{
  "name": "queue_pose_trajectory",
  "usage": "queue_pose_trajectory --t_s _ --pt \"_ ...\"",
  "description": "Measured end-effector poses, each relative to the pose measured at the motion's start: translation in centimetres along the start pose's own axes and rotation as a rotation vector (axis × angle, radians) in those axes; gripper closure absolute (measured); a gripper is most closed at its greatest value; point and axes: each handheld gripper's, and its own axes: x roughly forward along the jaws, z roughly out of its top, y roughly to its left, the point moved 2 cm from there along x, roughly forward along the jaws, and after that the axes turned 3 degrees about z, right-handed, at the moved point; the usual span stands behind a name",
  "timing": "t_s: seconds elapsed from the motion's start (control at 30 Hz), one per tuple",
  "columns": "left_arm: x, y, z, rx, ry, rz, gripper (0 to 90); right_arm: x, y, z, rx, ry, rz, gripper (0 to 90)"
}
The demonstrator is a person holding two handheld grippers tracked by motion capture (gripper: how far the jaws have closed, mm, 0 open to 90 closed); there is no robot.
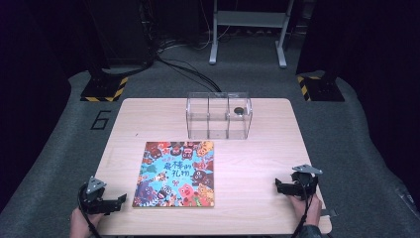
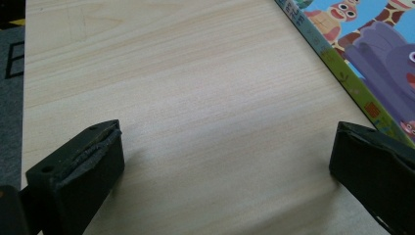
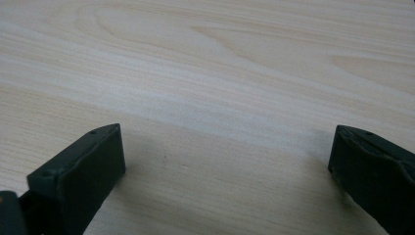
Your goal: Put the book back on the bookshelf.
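Note:
A colourful picture book (image 1: 176,173) lies flat on the wooden table (image 1: 247,163), left of centre; its spine and cover (image 2: 362,54) fill the upper right of the left gripper view. My left gripper (image 1: 119,201) rests low at the table's near left corner, just left of the book, jaws wide apart with bare wood between them (image 2: 227,152). At the near right, my right gripper (image 1: 278,186) is open over bare wood (image 3: 225,152), pointing left toward the book. Nothing is held by either.
A clear plastic box (image 1: 219,115) with three compartments stands at the back centre; a small dark round thing (image 1: 238,111) lies in its right compartment. Grey carpet surrounds the table, with stands and cables behind.

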Motion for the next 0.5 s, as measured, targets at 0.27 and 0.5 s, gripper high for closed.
queue_pose_trajectory --t_s 0.27,0.5 --pt "0.1 -0.1 1.0 -0.022 0.016 -0.007 0.1 0.0 0.0 0.1 -0.009 0.008 0.004 0.0" --pt "0.4 -0.6 2.8 -0.026 0.009 -0.066 0.0 0.0 -0.1 0.1 -0.019 0.008 0.007 0.0"
